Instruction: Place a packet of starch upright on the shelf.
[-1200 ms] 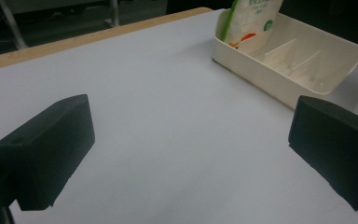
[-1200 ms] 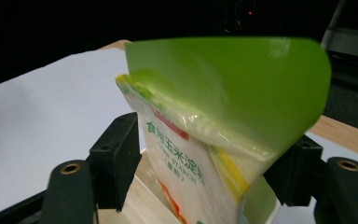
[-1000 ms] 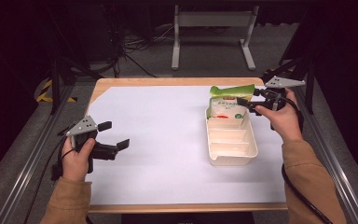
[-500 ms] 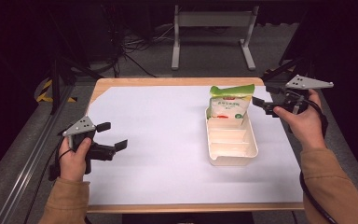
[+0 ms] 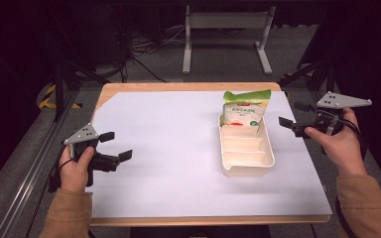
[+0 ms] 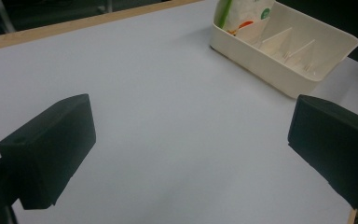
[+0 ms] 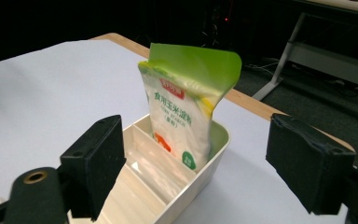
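Pouch (image 5: 243,112) stands upright in tray's (image 5: 248,169) far compartment, green top up; both claws wide open, empty

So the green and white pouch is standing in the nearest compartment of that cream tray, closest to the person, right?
Not quite. The pouch stands upright in the tray's farthest compartment, the end away from the person; the nearer compartments hold nothing. The high view shows this.

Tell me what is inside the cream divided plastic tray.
The cream divided plastic tray holds one green-topped white pouch, upright in its far end compartment. The other compartments look empty. The pouch covers that compartment's floor.
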A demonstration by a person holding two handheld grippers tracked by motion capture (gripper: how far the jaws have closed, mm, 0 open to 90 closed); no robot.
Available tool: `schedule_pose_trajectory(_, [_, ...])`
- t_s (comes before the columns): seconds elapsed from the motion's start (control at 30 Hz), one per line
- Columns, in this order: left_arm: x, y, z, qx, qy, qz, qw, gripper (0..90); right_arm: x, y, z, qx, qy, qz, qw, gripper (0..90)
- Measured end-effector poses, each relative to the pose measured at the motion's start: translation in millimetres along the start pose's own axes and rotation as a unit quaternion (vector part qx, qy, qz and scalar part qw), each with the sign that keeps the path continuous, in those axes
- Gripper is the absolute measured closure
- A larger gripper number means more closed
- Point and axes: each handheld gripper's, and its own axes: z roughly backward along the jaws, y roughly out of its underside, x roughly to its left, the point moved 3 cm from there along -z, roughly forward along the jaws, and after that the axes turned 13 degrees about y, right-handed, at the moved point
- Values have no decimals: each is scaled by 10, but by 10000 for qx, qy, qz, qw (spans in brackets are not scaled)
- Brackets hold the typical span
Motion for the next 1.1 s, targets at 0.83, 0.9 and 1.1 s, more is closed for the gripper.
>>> schedule_pose_trajectory(0.83, [134,102,-3,-22,-68,231,9997,22,40,924,138,161,-159,-53,9997,190])
schedule_pose_trajectory(0.9, [145,111,-13,0,-78,219,9997,22,36,982,119,196,-100,-55,9997,190])
schedule_pose_trajectory(1.1, [176,140,-30,33,-125,280,9995,21,29,1167,53,330,-21,-108,9994,187])
